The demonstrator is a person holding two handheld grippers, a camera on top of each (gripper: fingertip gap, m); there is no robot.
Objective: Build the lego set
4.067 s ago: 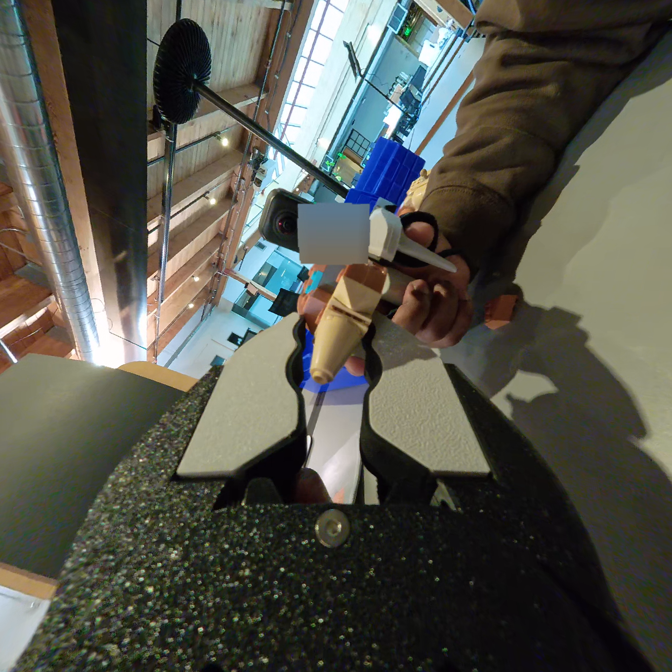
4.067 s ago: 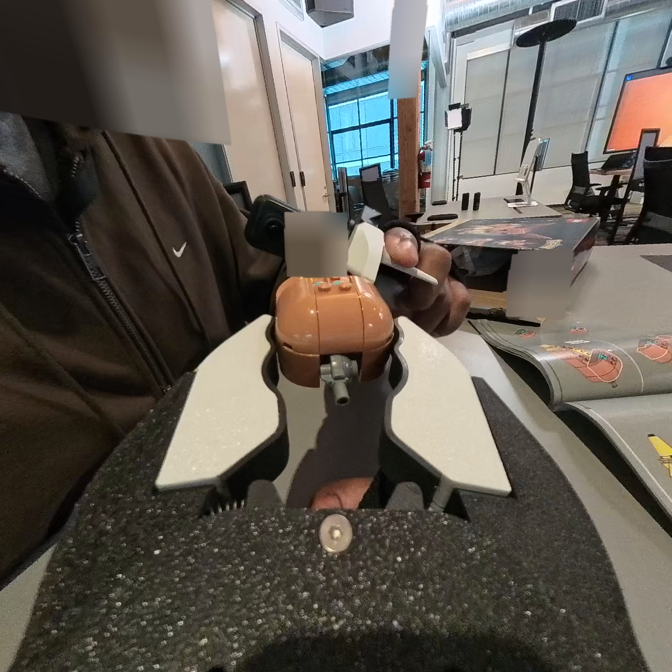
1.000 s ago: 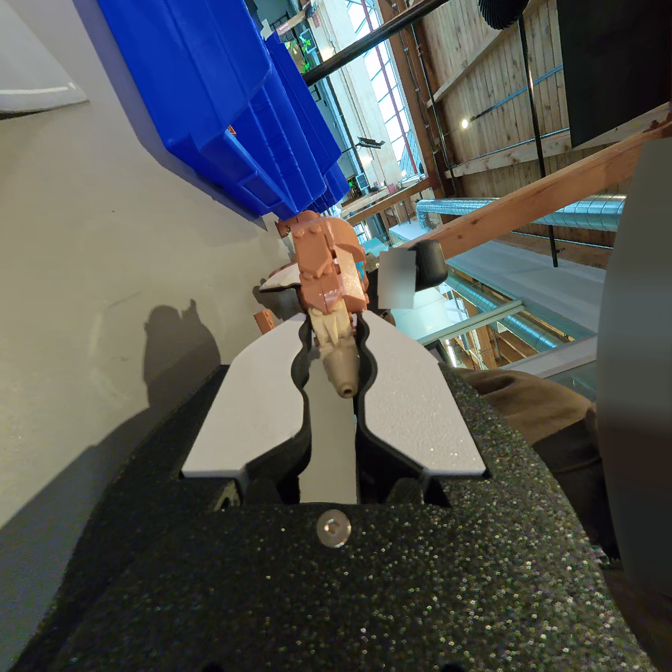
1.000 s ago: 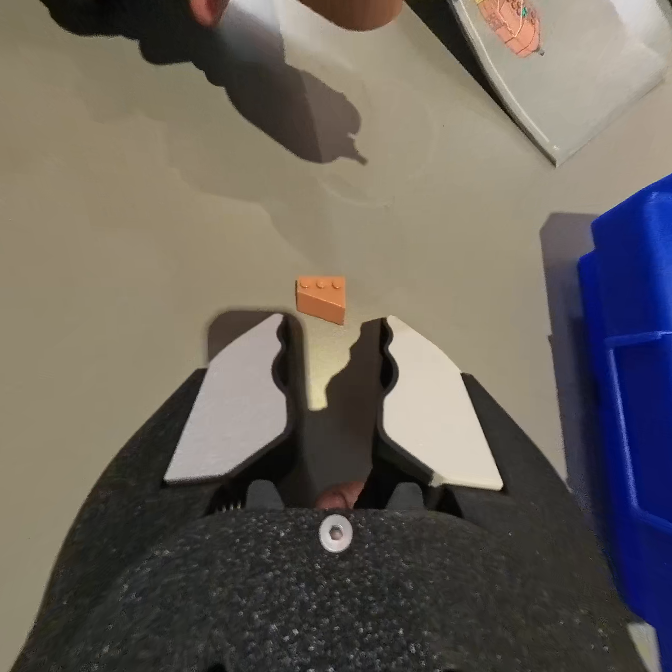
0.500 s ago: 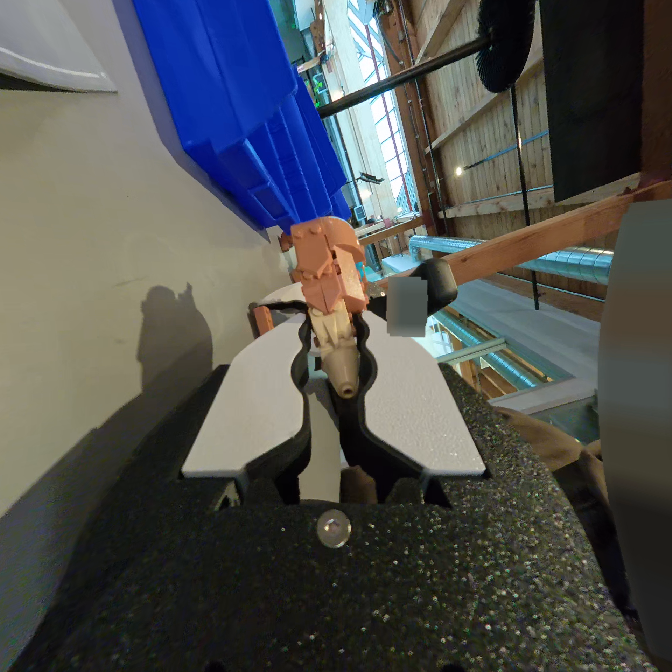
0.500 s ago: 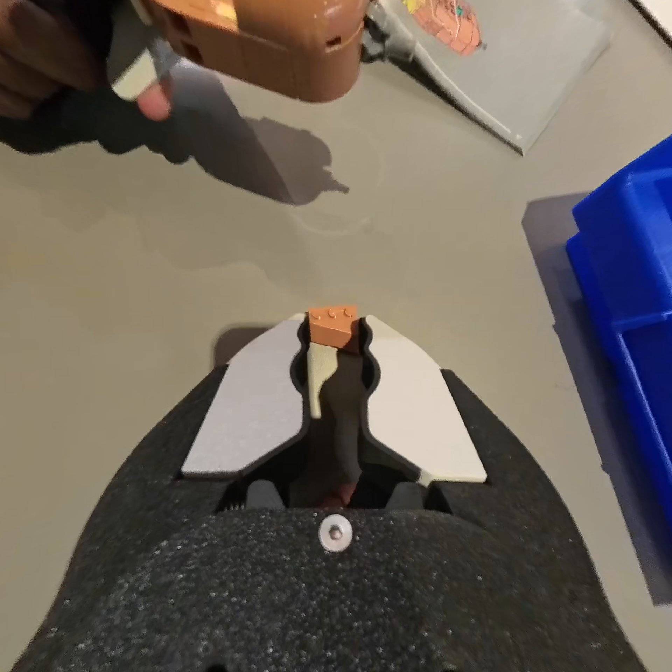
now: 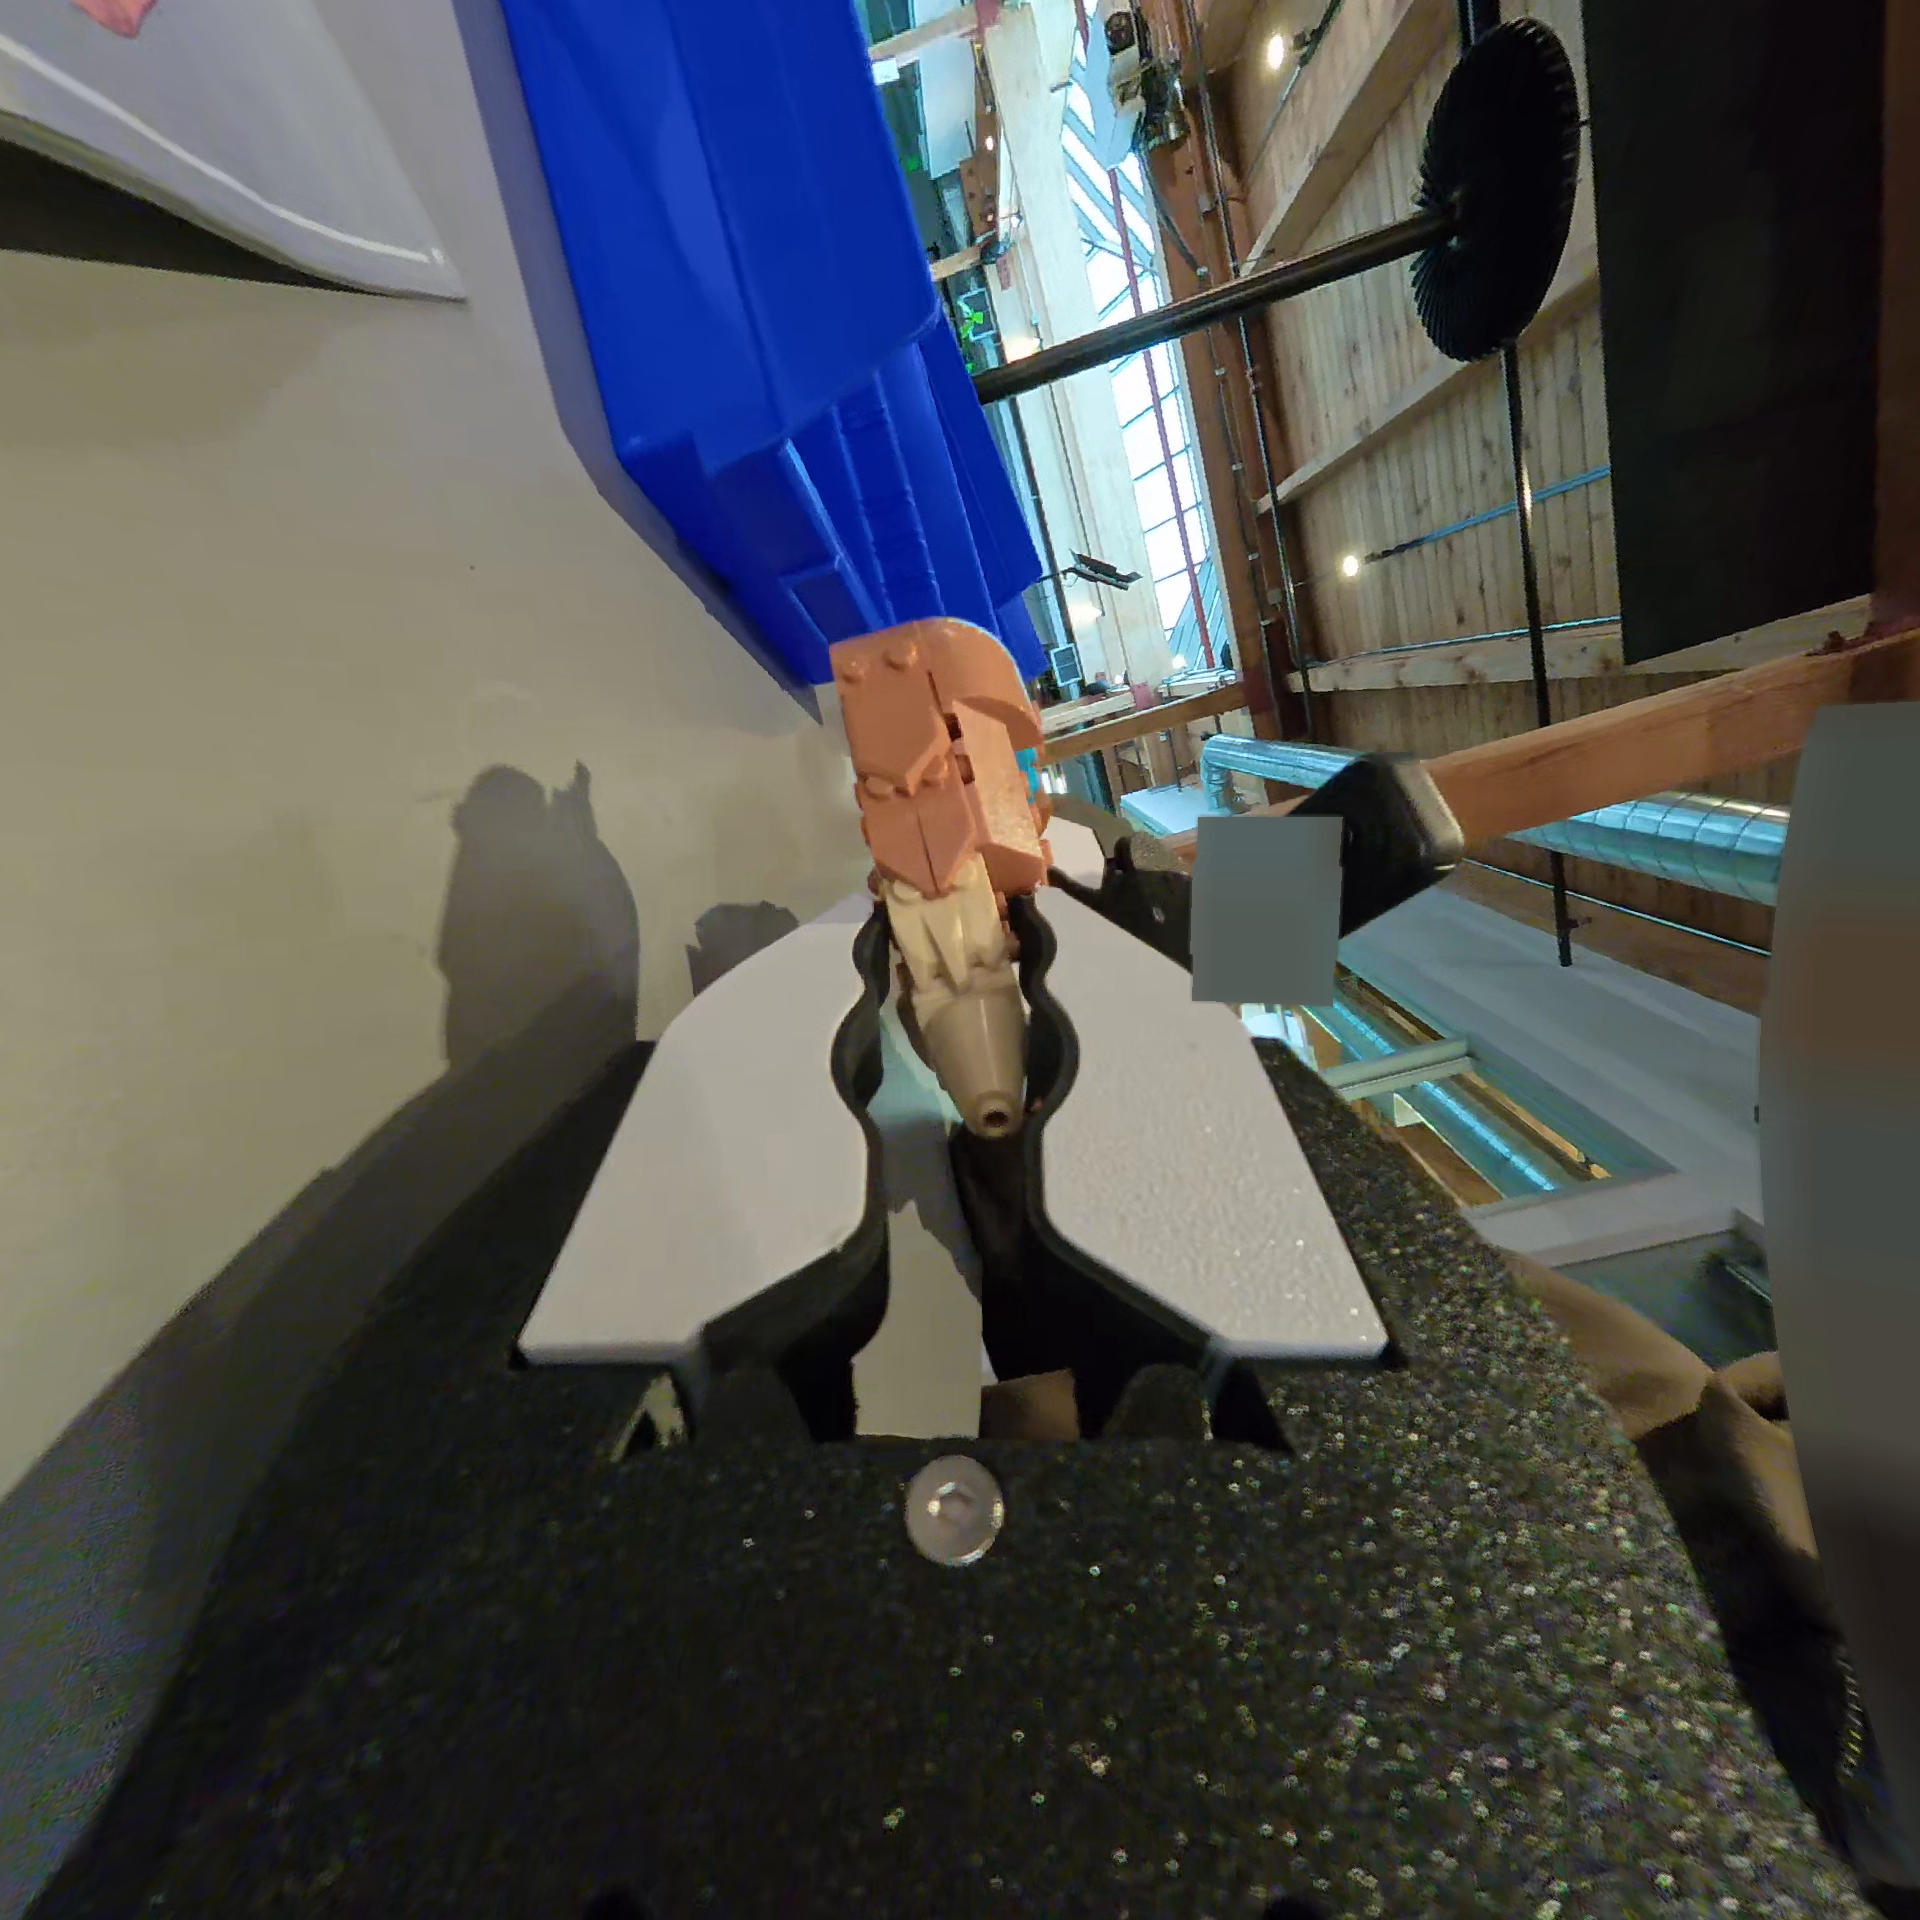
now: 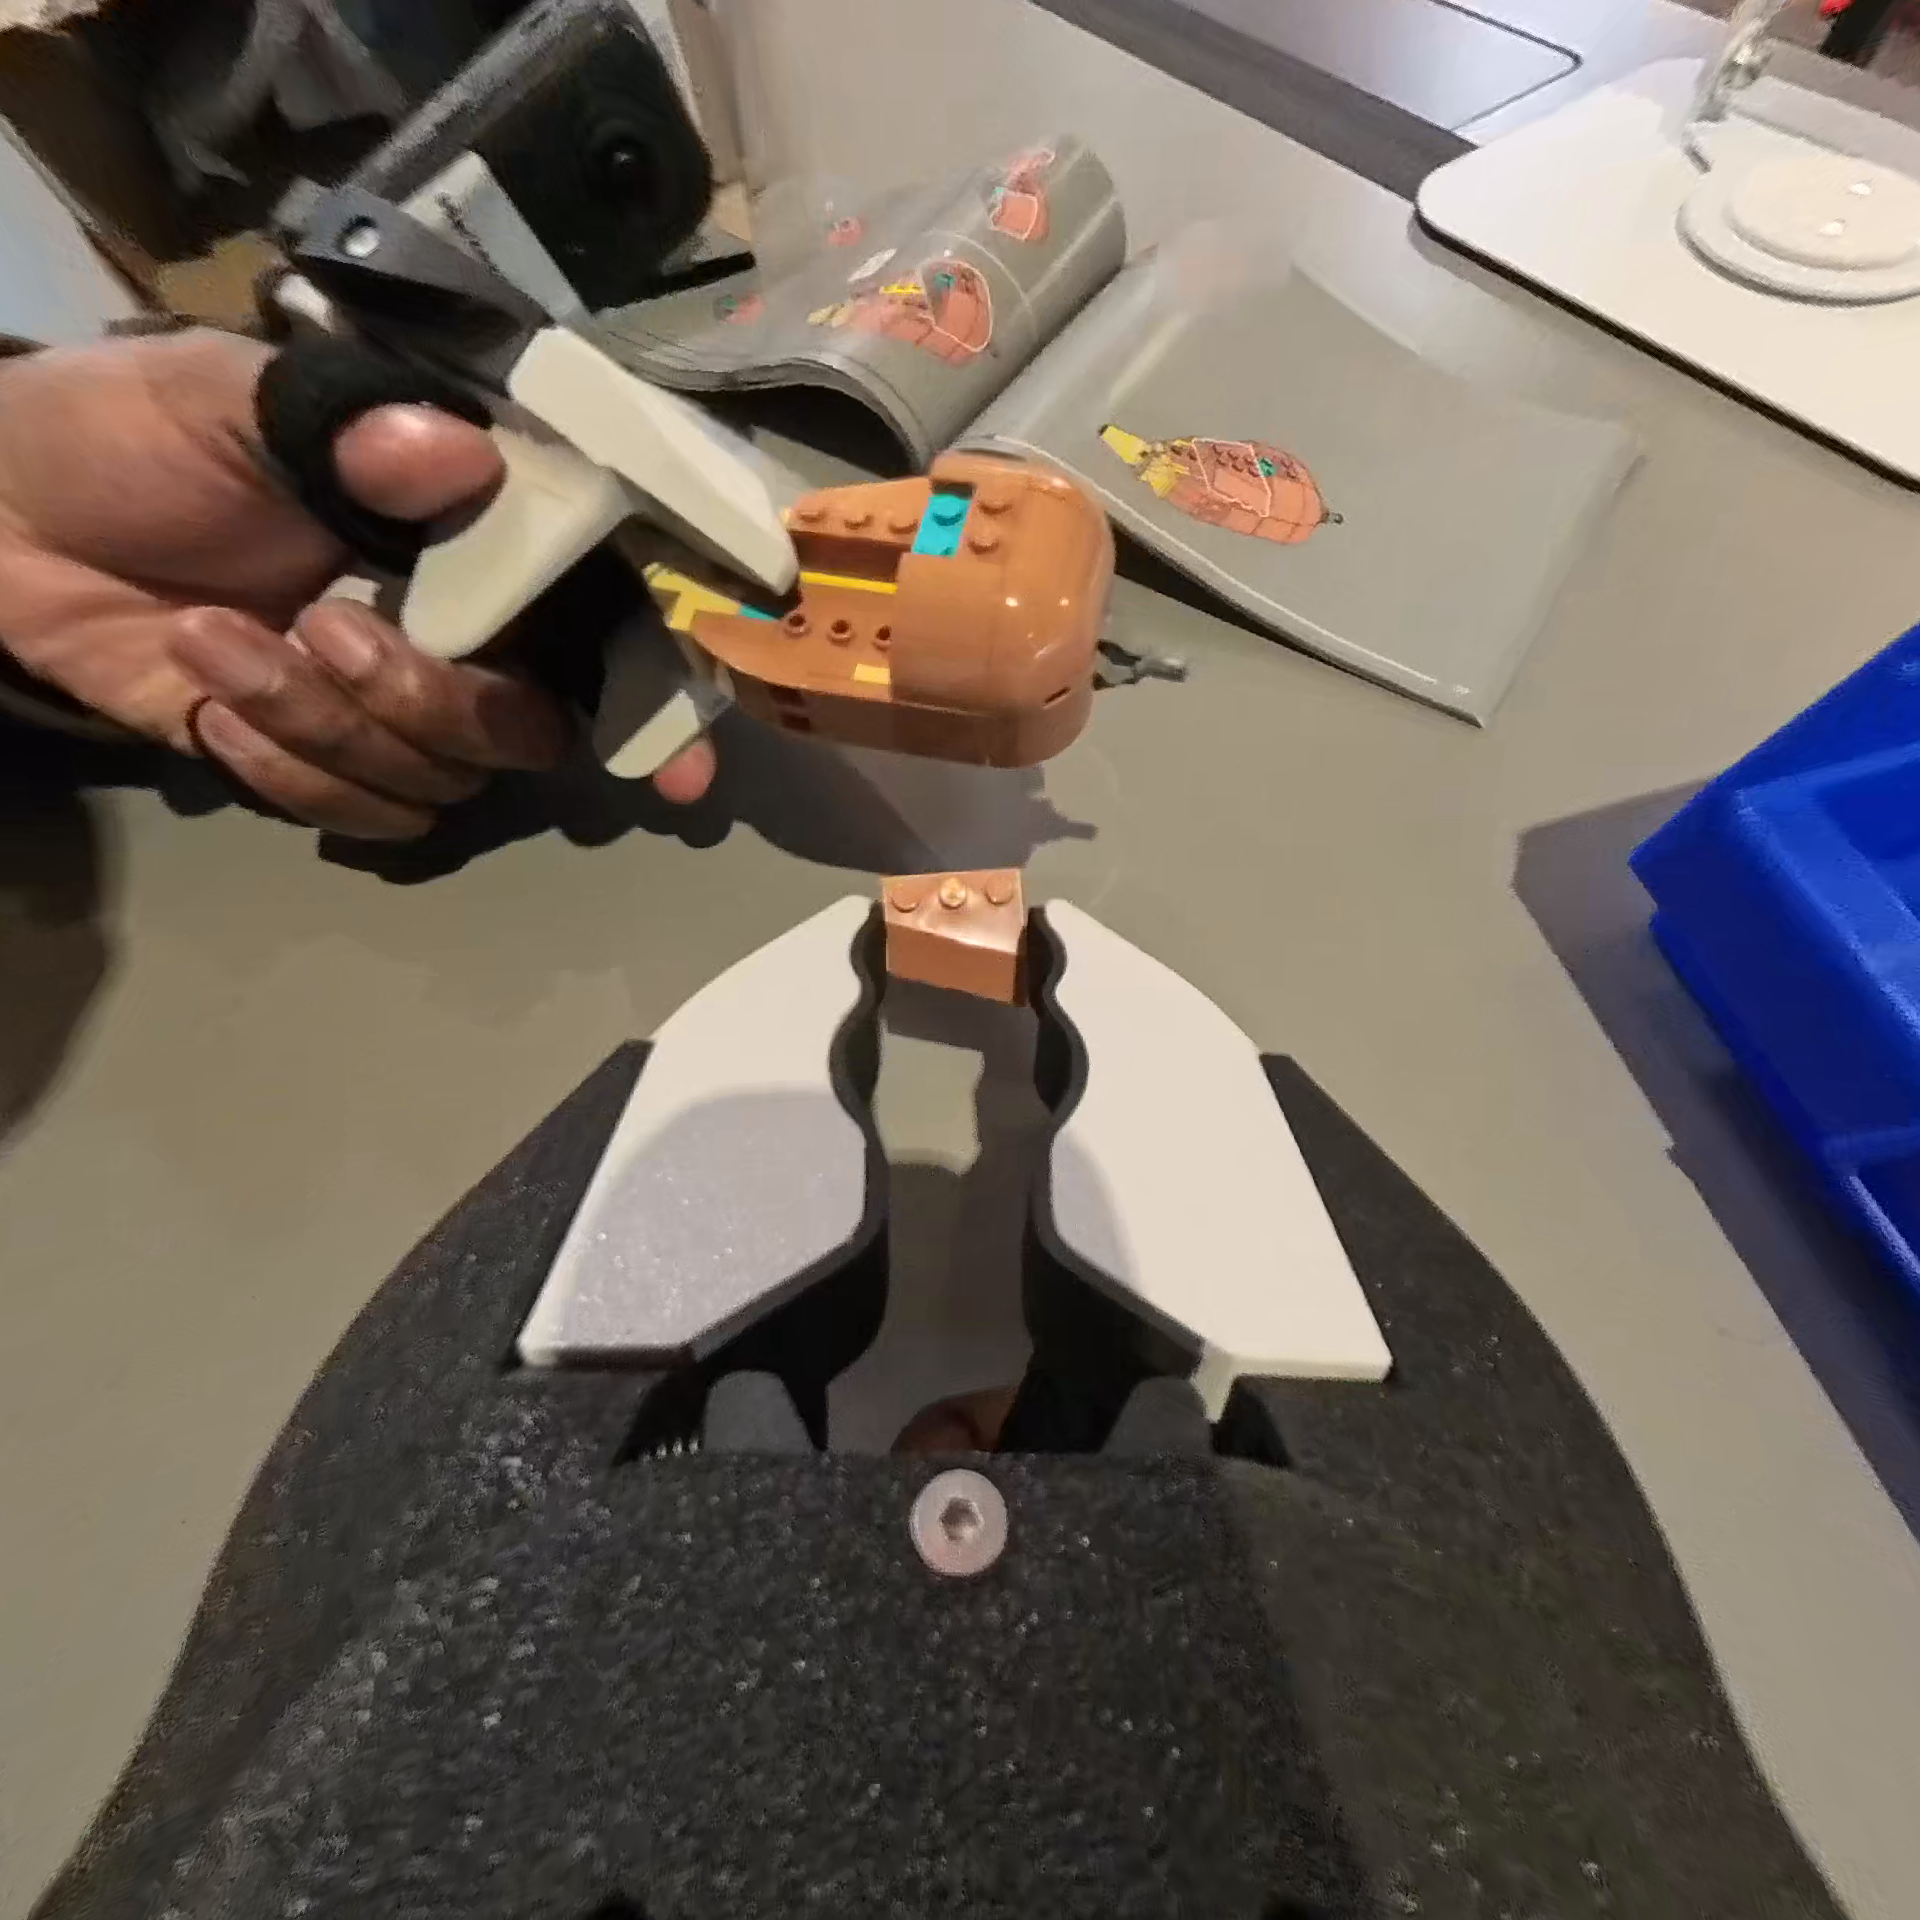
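Two grippers now carry parts above the grey tabletop (image 8: 312, 1091): at the upper left of the right wrist view, the left gripper (image 8: 727, 613) stays closed on the tan tail of the large rounded brown brick-built hull (image 8: 935, 623). At frame centre, the right gripper (image 8: 956, 935), which a second ago hovered with jaws apart over the small brown three-stud sloped brick (image 8: 956, 935) on the table, has clamped and lifted it just below the hull. The fetching looks done; pressing the brick on likely comes next.
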